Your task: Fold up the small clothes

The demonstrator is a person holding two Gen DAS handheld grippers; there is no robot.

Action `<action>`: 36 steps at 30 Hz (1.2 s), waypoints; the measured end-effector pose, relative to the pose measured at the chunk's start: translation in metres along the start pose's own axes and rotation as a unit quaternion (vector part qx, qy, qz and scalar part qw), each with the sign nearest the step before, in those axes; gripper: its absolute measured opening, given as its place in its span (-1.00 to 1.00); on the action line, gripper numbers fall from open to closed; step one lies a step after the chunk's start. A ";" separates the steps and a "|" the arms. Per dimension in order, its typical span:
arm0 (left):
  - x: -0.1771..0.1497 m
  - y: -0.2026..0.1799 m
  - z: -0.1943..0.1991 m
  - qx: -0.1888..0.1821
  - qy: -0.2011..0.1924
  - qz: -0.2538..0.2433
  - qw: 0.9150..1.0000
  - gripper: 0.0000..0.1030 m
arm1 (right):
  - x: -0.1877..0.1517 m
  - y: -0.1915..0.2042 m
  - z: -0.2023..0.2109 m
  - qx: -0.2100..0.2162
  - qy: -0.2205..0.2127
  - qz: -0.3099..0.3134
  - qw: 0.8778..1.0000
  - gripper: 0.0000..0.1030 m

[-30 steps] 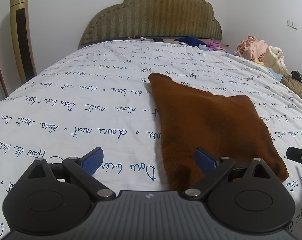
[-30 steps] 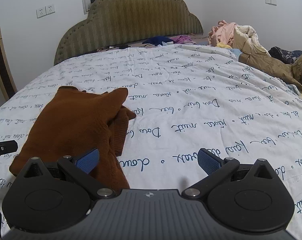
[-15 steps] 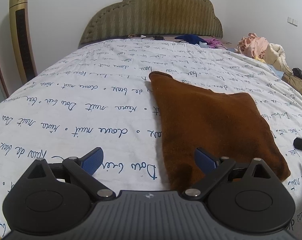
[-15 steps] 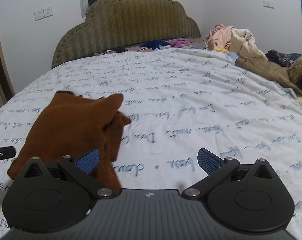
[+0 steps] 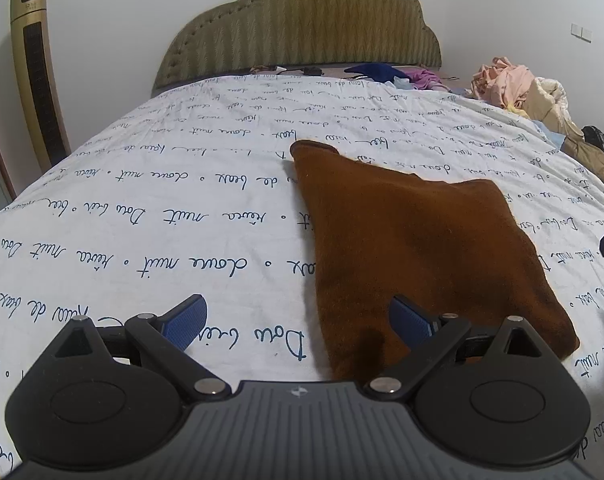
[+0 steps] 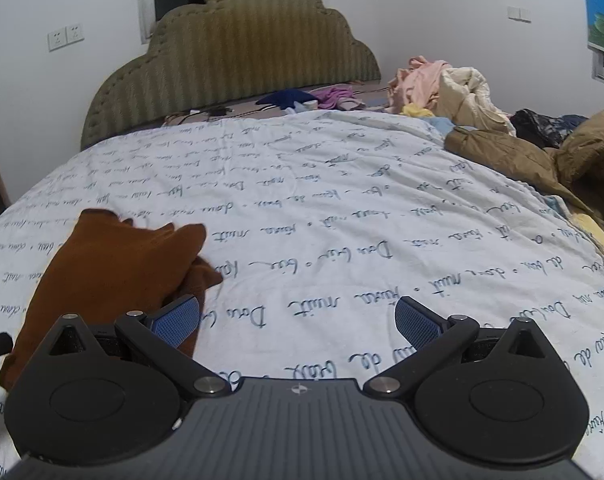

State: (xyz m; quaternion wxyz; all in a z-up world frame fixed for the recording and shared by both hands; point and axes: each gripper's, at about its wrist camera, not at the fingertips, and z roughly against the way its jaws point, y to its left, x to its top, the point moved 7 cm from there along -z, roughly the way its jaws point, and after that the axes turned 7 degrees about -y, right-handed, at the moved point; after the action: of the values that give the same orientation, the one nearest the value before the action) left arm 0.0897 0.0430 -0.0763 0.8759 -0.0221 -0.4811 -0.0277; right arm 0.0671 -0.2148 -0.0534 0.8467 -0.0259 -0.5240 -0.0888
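Moved: your right gripper has pulled back from the brown garment.
Grippers: right and left gripper both spread wide, empty.
Garment: folded flat at 1 o'clock on the sheet, likely finished.

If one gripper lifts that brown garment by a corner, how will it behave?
The brown garment would probably droop and unfold: it is soft cloth, lying in loose layers in the right wrist view. Its fuzzy surface likely grips rather than slips. It looks light.

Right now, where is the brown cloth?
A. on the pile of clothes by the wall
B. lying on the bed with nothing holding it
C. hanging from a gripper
B: the brown cloth lies flat on the bed, and both grippers are open and empty.
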 end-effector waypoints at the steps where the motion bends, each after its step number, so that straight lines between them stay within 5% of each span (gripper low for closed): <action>1: 0.000 0.000 -0.001 0.002 0.001 -0.001 1.000 0.91 | -0.001 0.003 0.000 0.001 0.001 0.002 1.000 1.00; 36: -0.003 0.009 -0.006 0.019 0.017 0.004 1.000 0.91 | -0.025 0.017 -0.003 0.012 0.027 0.006 1.000 1.00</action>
State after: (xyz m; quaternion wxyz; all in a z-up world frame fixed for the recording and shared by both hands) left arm 0.0937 0.0513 -0.0817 0.8842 -0.0066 -0.4669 -0.0153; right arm 0.0614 -0.1953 -0.0765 0.8614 -0.0168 -0.5015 -0.0782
